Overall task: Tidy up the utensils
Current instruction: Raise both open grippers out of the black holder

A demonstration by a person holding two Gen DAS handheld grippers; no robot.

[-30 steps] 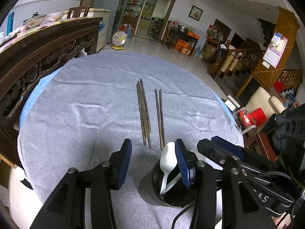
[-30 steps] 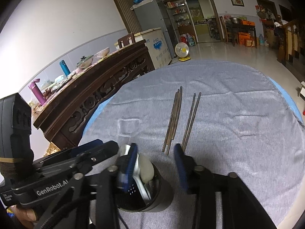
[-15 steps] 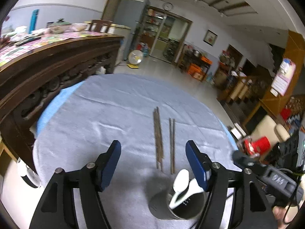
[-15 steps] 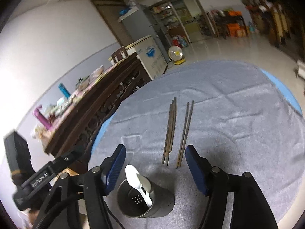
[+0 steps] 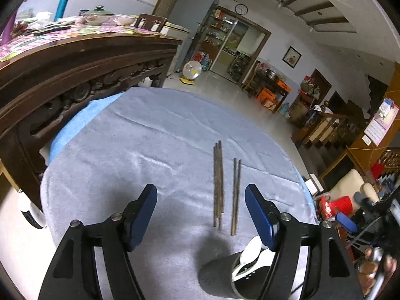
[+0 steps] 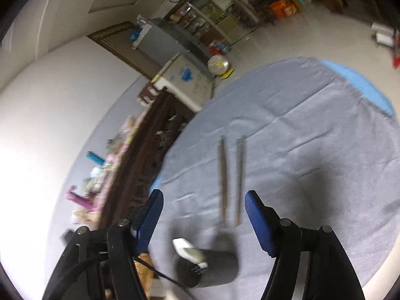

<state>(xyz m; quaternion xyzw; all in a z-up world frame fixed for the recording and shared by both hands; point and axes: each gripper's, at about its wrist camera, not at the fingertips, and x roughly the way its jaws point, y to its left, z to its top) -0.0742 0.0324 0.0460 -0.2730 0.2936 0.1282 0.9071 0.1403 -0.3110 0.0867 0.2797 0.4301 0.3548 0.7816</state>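
Note:
A dark metal utensil holder [image 5: 222, 278] stands on the grey cloth near the front edge, with white spoons [image 5: 250, 252] inside. It also shows in the right wrist view [image 6: 210, 267] with a white spoon [image 6: 188, 250]. Two groups of dark chopsticks [image 5: 218, 185] [image 5: 236, 195] lie side by side beyond it; the right wrist view shows them too [image 6: 223, 180]. My left gripper [image 5: 201, 213] is open and empty, raised above the cloth. My right gripper [image 6: 203, 216] is open and empty, raised above the holder.
The round table under the grey cloth [image 5: 150, 145] has a blue edge [image 5: 72, 125]. A dark carved wooden sideboard [image 5: 62, 75] stands close on the left. Chairs and a red stool [image 5: 342, 202] stand to the right.
Both grippers have opened wide, let go of the holder and spoons, and lifted up and back. The right wrist view has tilted and is blurred by motion.

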